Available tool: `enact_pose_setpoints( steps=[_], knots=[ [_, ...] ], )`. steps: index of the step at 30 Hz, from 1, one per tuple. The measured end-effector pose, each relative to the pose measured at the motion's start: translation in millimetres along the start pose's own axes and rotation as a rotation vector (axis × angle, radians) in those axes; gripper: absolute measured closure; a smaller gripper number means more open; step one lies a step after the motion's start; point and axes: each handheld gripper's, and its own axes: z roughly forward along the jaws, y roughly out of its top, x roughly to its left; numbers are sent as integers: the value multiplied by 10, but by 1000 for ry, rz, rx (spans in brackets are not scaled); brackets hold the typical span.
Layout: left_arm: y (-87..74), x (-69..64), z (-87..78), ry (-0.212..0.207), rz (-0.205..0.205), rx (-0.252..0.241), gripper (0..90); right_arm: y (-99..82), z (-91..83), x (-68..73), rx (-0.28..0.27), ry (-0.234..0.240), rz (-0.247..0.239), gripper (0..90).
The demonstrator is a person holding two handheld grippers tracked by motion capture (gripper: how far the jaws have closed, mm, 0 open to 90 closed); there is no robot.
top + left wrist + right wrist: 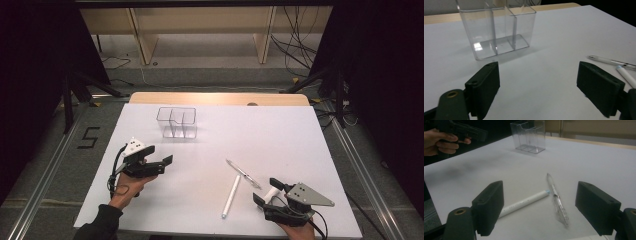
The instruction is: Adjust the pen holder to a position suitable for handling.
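The left gripper [161,161] hovered spread and empty, near-left of the clear holder [177,122]. The white pen [231,196] and clear pen [243,174] lay near-right of the holder, just ahead of the spread, empty right gripper [268,191], the nearer tool.

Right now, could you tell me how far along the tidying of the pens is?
Nothing is done yet: the clear organizer is empty. The right tool is open above the white pen and clear pen, gripping neither. Both remain to be picked up and stowed.
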Motion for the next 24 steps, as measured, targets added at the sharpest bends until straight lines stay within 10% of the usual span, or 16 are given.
enact_pose_setpoints(
  steps=[8, 24],
  knots=[
    [155, 314, 88, 95, -66, -7, 242, -1, 8, 3, -1, 4, -2, 234],
    [287, 849, 474, 229, -146, 52, 839, -4, 8, 2, 2, 6, -4, 233]
  ],
)
